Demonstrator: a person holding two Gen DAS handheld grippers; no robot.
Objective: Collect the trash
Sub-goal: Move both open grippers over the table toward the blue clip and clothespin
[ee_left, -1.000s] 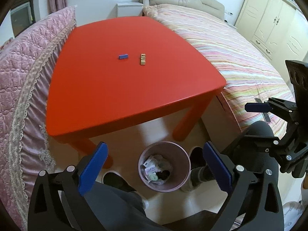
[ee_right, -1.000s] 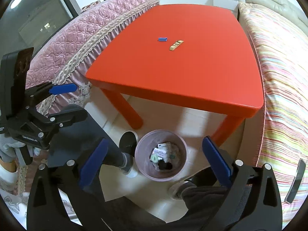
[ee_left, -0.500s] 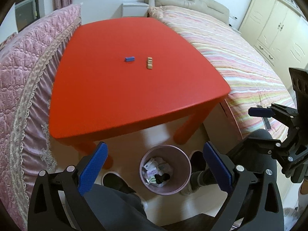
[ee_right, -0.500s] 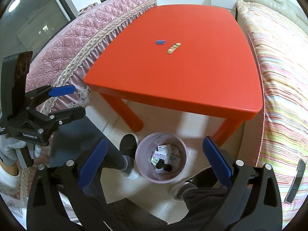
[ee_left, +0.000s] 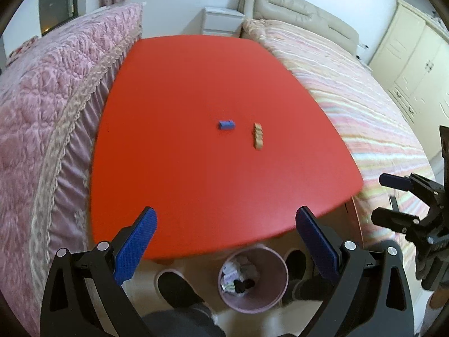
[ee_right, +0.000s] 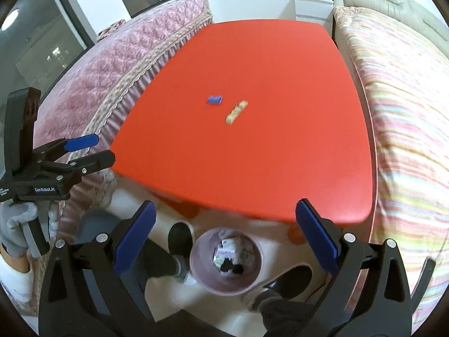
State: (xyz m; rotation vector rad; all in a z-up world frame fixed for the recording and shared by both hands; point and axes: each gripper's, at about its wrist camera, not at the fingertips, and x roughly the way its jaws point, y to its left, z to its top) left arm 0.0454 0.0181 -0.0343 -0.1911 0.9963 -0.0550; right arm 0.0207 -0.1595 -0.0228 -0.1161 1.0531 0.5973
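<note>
A home bedroom is shown: a bed with padded headboard, a nightstand, cream wardrobes, and a red table set beside a quilted sofa.

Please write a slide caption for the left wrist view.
Open left gripper above red table with two scraps, pink bin below.

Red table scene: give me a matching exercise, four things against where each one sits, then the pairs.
Things:
1. blue piece
2. tan piece
3. pink bin
4. striped bedspread

Places:
A. on the floor below the table's near edge
B. on the red table, nearer the pink quilt
C. beside the table, on the wardrobe side
D. on the table, nearer the striped bed

Pairs: 1-B, 2-D, 3-A, 4-C
</note>
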